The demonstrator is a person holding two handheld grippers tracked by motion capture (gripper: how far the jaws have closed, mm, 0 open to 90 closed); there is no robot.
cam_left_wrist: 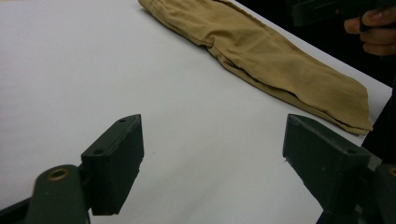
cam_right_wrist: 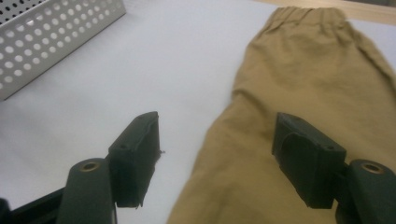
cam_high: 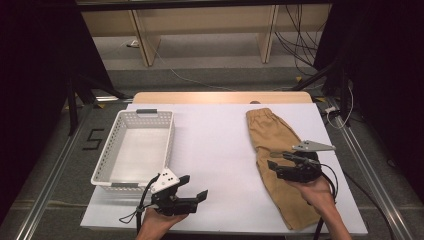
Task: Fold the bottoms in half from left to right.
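Note:
A pair of tan trousers (cam_high: 272, 132), folded lengthwise, lies on the right side of the white table (cam_high: 220, 150), waistband at the far end. My right gripper (cam_high: 279, 160) hovers open above the trousers' middle; in the right gripper view its jaws (cam_right_wrist: 217, 154) straddle the cloth's left edge (cam_right_wrist: 308, 84) with nothing between them. My left gripper (cam_high: 195, 186) is open near the front edge, just right of the basket's near corner, pointing toward the trousers. In the left gripper view, its jaws (cam_left_wrist: 217, 154) stand wide apart over bare table, and the trousers (cam_left_wrist: 280, 60) lie beyond.
A white perforated basket (cam_high: 106, 150) with nothing in it stands on the left side of the table; its wall (cam_right_wrist: 51, 42) shows in the right gripper view. The hand holding the other gripper (cam_left_wrist: 378, 32) appears at the top right of the left gripper view. Cables and wooden shelving lie beyond the table.

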